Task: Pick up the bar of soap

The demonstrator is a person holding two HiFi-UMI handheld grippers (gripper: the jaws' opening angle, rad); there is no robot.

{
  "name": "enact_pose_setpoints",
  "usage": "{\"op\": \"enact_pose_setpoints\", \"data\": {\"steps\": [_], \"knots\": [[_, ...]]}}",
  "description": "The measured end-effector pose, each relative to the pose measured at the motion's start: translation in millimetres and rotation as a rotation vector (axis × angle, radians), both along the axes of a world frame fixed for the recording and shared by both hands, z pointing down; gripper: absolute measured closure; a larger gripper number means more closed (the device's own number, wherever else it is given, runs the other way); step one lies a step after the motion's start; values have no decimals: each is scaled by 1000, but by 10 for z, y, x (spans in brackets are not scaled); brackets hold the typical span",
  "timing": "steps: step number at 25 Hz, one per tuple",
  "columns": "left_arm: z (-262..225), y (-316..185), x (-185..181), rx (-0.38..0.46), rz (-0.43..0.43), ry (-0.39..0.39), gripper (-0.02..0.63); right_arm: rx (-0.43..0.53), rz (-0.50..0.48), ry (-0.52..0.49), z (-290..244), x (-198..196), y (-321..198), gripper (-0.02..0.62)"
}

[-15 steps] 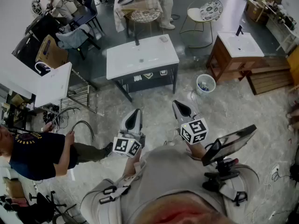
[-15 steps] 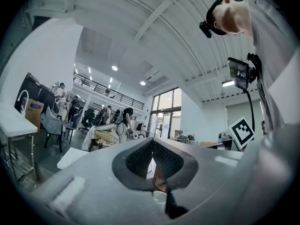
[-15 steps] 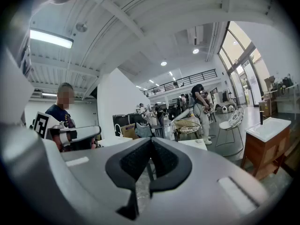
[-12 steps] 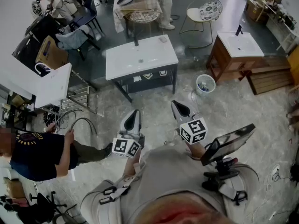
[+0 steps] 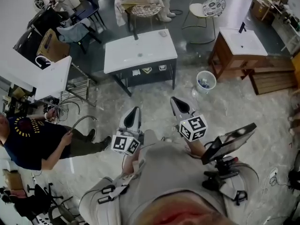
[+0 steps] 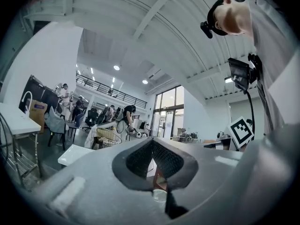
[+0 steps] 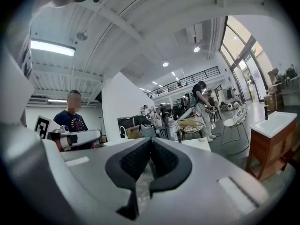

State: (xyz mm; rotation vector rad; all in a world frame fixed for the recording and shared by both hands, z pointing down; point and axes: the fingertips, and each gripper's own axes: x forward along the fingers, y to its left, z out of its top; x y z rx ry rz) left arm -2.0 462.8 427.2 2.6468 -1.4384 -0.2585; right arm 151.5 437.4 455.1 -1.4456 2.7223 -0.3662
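Observation:
A small pale block (image 5: 162,33), which looks like the bar of soap, lies near the far right corner of a white washstand top (image 5: 136,55) in the head view. Both grippers are held low over the marble floor, well short of the washstand. My left gripper (image 5: 132,116) points forward with its jaws together and nothing between them; its own view shows the dark pads (image 6: 140,159) meeting at the tip. My right gripper (image 5: 178,105) is also shut and empty, and its pads (image 7: 161,161) touch in its own view.
A wooden vanity with a white basin (image 5: 240,46) stands at the right, with a white bin (image 5: 205,82) on the floor beside it. A person in a dark shirt (image 5: 33,142) crouches at the left with a hose. White panel (image 5: 51,81) and chairs (image 5: 206,8) surround the washstand.
The view has shifted a little, with both grippers slightly higher in the picture. The person at the left has moved. Both grippers stay shut and empty.

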Motion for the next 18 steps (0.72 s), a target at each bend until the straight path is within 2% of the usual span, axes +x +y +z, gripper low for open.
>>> {"op": "enact_pose_setpoints", "data": {"steps": [8, 18], "knots": [[27, 16, -41, -17, -54, -7, 609, -42, -22, -40, 126, 102, -94, 594], [90, -181, 82, -44, -23, -26, 609, -109, 46, -30, 436, 376, -307, 594]]}}
